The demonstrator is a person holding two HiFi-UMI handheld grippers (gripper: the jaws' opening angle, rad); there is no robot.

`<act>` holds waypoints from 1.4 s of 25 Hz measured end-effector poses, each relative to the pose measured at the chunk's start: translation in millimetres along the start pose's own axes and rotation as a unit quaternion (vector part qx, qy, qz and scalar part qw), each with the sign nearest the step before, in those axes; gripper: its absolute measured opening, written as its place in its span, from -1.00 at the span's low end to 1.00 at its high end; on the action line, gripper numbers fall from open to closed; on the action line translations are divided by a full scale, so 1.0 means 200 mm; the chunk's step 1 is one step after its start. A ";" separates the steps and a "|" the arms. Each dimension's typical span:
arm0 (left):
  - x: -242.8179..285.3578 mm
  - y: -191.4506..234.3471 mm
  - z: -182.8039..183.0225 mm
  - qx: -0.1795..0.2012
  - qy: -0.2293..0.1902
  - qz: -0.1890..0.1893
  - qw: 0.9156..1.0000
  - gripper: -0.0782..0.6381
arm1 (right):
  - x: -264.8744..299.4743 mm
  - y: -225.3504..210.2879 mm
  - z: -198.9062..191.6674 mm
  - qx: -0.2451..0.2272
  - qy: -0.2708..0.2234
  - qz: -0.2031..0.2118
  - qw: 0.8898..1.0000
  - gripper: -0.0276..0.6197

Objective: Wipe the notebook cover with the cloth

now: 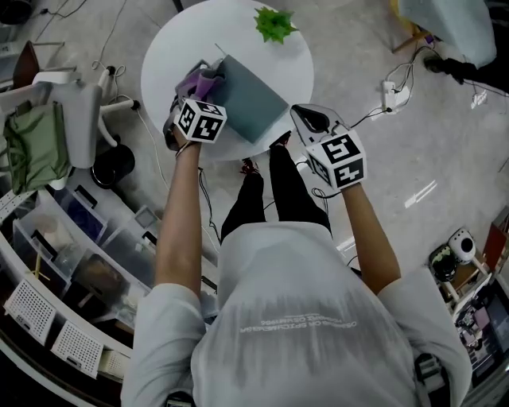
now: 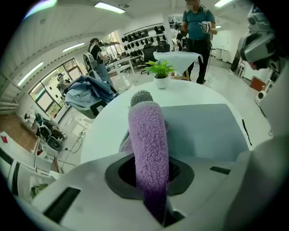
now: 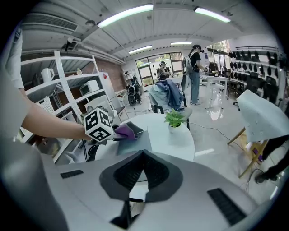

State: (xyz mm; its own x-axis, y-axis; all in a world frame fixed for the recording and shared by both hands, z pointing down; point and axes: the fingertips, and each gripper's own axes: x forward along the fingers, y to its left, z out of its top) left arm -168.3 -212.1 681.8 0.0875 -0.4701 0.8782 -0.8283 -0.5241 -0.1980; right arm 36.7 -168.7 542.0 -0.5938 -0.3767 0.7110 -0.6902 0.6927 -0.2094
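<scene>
A grey-blue notebook (image 1: 250, 97) lies flat on the round white table (image 1: 183, 44). My left gripper (image 1: 208, 86) is shut on a purple cloth (image 1: 193, 79) at the notebook's left edge. In the left gripper view the cloth (image 2: 146, 135) runs out between the jaws of the left gripper (image 2: 149, 173) and its end rests by the notebook (image 2: 203, 131). My right gripper (image 1: 308, 119) hangs off the table's near right edge, above the floor. In the right gripper view that gripper (image 3: 143, 155) has its jaws closed together on nothing, and beyond lie the notebook (image 3: 135, 143) and cloth (image 3: 125, 131).
A small green potted plant (image 1: 274, 24) stands at the table's far side. A chair with a green bag (image 1: 36, 147) and storage bins (image 1: 87, 262) are at the left. Cables and a power strip (image 1: 395, 94) lie on the floor at right. People stand farther off.
</scene>
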 end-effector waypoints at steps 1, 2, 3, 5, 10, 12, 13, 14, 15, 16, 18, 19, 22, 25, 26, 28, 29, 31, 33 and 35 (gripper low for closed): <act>0.00 0.00 0.00 0.014 0.004 0.003 1.000 -0.65 | 0.01 0.00 0.00 0.000 0.002 0.002 1.000 -0.91; 0.00 -0.01 0.01 0.030 0.008 0.005 1.000 -0.65 | 0.02 -0.01 -0.01 0.000 0.005 0.003 1.000 -0.91; 0.00 -0.02 0.01 0.050 0.012 0.006 0.999 -0.65 | 0.02 -0.01 -0.01 0.001 0.007 0.003 1.000 -0.91; -0.01 -0.04 0.01 0.102 0.019 0.013 0.995 -0.65 | 0.03 -0.01 -0.02 0.005 0.008 0.004 1.000 -0.91; -0.02 -0.17 0.02 0.213 0.021 0.018 0.977 -0.65 | 0.03 0.00 -0.02 0.008 0.005 0.004 1.000 -0.91; -0.03 -0.24 0.04 0.236 0.015 0.010 0.972 -0.65 | 0.02 0.01 -0.03 0.009 0.002 0.002 1.000 -0.91; -0.03 -0.28 0.04 0.245 0.012 0.007 0.969 -0.65 | 0.01 0.02 -0.03 0.009 0.001 0.000 1.000 -0.91; -0.04 -0.32 0.05 0.254 0.008 0.003 0.967 -0.65 | 0.00 0.03 -0.04 0.010 0.000 -0.002 1.000 -0.91; -0.04 -0.36 0.05 0.261 0.004 -0.001 0.965 -0.65 | -0.02 0.04 -0.05 0.010 -0.002 -0.004 1.000 -0.91; -0.04 -0.40 0.05 0.268 0.001 -0.005 0.963 -0.65 | -0.03 0.05 -0.05 0.011 -0.004 -0.007 1.000 -0.91; -0.05 -0.46 0.06 0.279 -0.004 -0.011 0.960 -0.65 | -0.06 0.07 -0.08 0.015 -0.007 -0.013 1.000 -0.91; -0.06 -0.49 0.06 0.281 -0.007 -0.015 0.960 -0.65 | -0.07 0.08 -0.09 0.017 -0.008 -0.016 1.000 -0.91; -0.07 -0.59 0.08 0.277 -0.021 -0.031 0.960 -0.65 | -0.12 0.11 -0.14 0.024 -0.010 -0.025 0.999 -0.91; -0.09 -0.72 0.08 0.283 -0.037 -0.056 0.957 -0.65 | -0.18 0.12 -0.19 0.030 -0.011 -0.038 0.999 -0.91; -0.10 -0.76 0.08 0.286 -0.042 -0.065 0.955 -0.65 | -0.20 0.13 -0.20 0.032 -0.013 -0.043 0.998 -0.91; -0.13 -0.84 0.08 0.290 -0.053 -0.081 0.952 -0.65 | -0.24 0.14 -0.22 0.037 -0.016 -0.053 0.998 -0.91; -0.15 -0.87 0.08 0.289 -0.058 -0.092 0.951 -0.65 | -0.26 0.14 -0.23 0.040 -0.018 -0.057 0.997 -0.91; -0.18 -0.94 0.07 0.276 -0.065 -0.120 0.951 -0.65 | -0.29 0.14 -0.26 0.044 -0.020 -0.066 0.997 -0.91; -0.21 -1.00 0.06 0.249 -0.068 -0.158 0.953 -0.65 | -0.32 0.15 -0.28 0.049 -0.022 -0.073 0.996 -0.91; -0.24 -1.04 0.05 0.223 -0.068 -0.192 0.953 -0.65 | -0.34 0.17 -0.30 0.053 -0.024 -0.079 0.995 -0.91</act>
State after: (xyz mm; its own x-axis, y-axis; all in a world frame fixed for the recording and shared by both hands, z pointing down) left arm 5.6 -88.0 676.4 0.4340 -0.2543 0.8643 -0.4061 -0.9115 -0.0643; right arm 79.2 -82.9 527.8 -0.4914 -0.5072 0.7080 -0.8150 0.5544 -0.1684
